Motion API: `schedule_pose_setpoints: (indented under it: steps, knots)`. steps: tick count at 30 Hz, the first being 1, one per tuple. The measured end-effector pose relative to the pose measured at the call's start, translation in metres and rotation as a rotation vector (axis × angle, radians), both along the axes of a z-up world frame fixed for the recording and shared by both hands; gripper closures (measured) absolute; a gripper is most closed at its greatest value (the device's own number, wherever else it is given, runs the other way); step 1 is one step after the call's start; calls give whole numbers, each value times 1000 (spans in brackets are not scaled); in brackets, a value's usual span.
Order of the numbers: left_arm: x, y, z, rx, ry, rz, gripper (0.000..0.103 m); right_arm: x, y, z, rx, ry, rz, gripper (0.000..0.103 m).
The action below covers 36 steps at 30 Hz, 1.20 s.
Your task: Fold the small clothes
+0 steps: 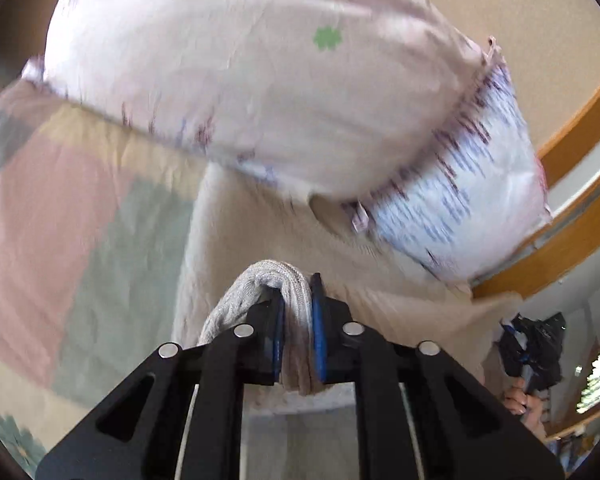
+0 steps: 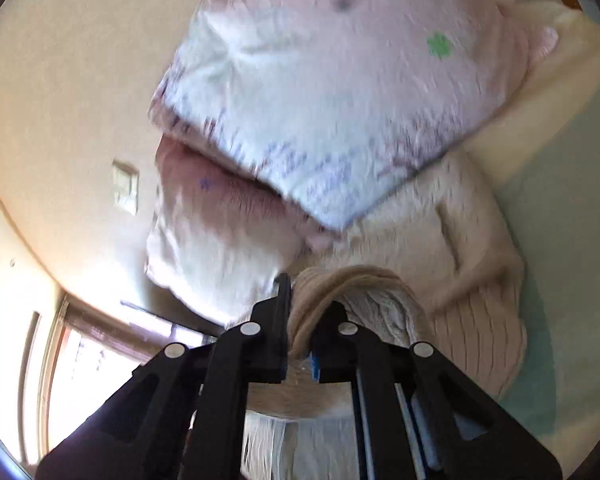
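Note:
A cream ribbed knit garment [image 1: 260,220] lies on the bed in front of both grippers. My left gripper [image 1: 296,320] is shut on a bunched edge of the garment, with grey-white knit folded over its fingers. My right gripper [image 2: 300,320] is shut on another bunched edge of the same garment [image 2: 472,280], with beige knit draped over its right finger. Both held edges are lifted off the bed. The frames are blurred by motion.
A pale pink pillow [image 1: 260,80] with small flower prints lies just beyond the garment; it also shows in the right wrist view [image 2: 320,100]. A pastel patchwork bedcover [image 1: 80,220] spreads to the left. A wooden bed frame [image 1: 572,240] runs along the right. A window [image 2: 80,360] is at lower left.

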State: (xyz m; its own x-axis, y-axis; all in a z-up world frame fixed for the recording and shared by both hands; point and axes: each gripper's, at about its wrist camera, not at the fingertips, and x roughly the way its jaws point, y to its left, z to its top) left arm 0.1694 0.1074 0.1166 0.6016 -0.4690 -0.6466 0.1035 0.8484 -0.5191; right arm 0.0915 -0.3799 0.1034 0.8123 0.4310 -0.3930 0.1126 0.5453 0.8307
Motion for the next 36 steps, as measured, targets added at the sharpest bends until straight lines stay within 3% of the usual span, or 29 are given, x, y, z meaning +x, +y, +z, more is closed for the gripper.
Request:
schedule_pose_setpoints:
  steps: [1, 2, 3, 5, 6, 8, 10, 11, 14, 16, 17, 18, 19, 21, 24, 27, 30, 32, 33, 35, 36]
  knots:
    - [22, -4, 1, 38, 3, 18, 70, 17, -1, -5, -16, 52, -45, 71]
    - [40, -7, -1, 107, 36, 57, 40, 28, -2, -13, -13, 125, -86, 49]
    - [53, -5, -5, 193, 89, 121, 18, 28, -2, -20, 12, 172, -102, 44]
    - [56, 10, -16, 204, 130, 135, 17, 18, 5, -31, 60, 177, -56, 41]
    - [55, 16, -24, 190, 150, 126, 17, 9, 9, -32, 17, 181, -40, 34]
    - [53, 29, -46, 180, 206, 105, 17, -9, 14, -39, -88, 219, -36, 28]
    - [55, 35, -69, 134, 282, 81, 21, -21, 8, -53, -76, 259, -24, 28]
    - [56, 36, -79, 95, 305, 68, 28, -28, 4, -59, -65, 273, -25, 28]
    - [57, 30, -96, 32, 325, 52, 41, -37, 0, -62, -81, 288, -21, 28]
    - [57, 22, -96, 54, 285, 52, 43, -43, -1, -63, -99, 297, -7, 28]
    - [59, 17, -98, 64, 285, 46, 53, -41, -1, -60, -101, 298, -4, 28]
    - [60, 14, -97, 55, 280, 50, 78, -45, -2, -60, -100, 301, -2, 28]
    - [62, 13, -100, -12, 306, 45, 86, -46, -3, -60, -96, 307, -2, 28]
    - [58, 11, -92, -87, 297, 63, 88, -54, -9, -62, -84, 314, -4, 28]
    - [46, -21, -48, -177, 216, -31, 89, -68, -23, -60, -83, 311, -15, 28]
    - [33, -93, 5, -226, 118, -192, 89, -81, -46, -55, -88, 299, -35, 28]
    - [35, -192, 27, -323, 94, -324, 89, -84, -69, -54, -90, 291, -56, 28]
    - [42, -258, 16, -388, 158, -400, 82, -82, -83, -55, -82, 288, -66, 28]
    - [48, -286, 2, -446, 239, -448, 79, -79, -88, -56, -80, 292, -66, 28]
    - [47, -309, -21, -592, 394, -489, 79, -77, -102, -56, -69, 302, -64, 28]
    - [41, -306, -22, -616, 391, -494, 78, -76, -108, -55, -53, 296, -60, 24]
